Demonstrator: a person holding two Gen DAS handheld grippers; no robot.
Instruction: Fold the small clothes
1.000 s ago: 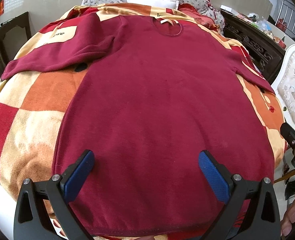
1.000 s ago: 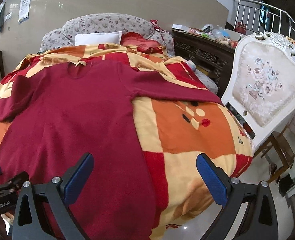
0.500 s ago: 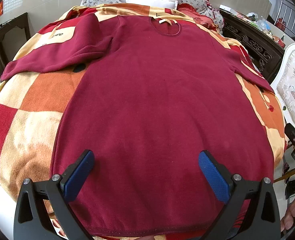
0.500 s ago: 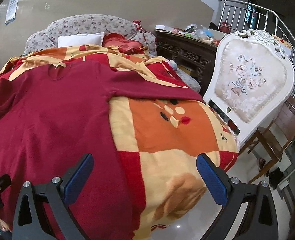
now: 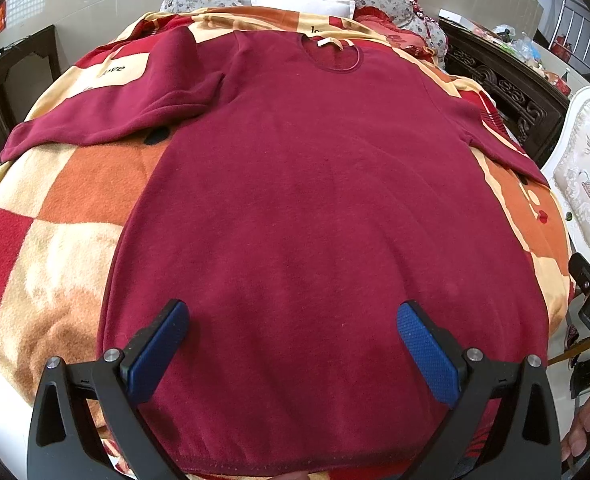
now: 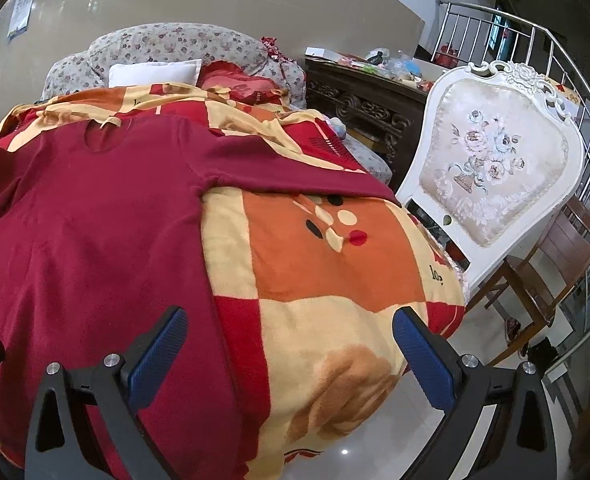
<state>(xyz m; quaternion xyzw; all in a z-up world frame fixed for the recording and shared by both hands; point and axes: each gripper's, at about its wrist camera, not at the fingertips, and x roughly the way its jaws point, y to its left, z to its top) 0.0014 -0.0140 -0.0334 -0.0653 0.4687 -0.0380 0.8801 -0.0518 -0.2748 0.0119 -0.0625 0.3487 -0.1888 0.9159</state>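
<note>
Folding has not begun, by the look of it. From left to right: the left claw (image 5: 291,344) hangs with blue pads wide apart above the hem of the dark red long-sleeved knit top (image 5: 327,200), which lies flat, face up, on the bed's orange, red and cream checked fleece blanket (image 5: 55,220). Its left sleeve (image 5: 107,116) is bunched; the right sleeve (image 6: 295,178) stretches out. The right claw (image 6: 289,344) gapes empty over the top's right edge. Sleeves and body are all left to fold.

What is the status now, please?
Left gripper open, above shirt hem. Right gripper open, empty, over blanket. Maroon shirt flat, unfolded. Nothing in the way.
</note>
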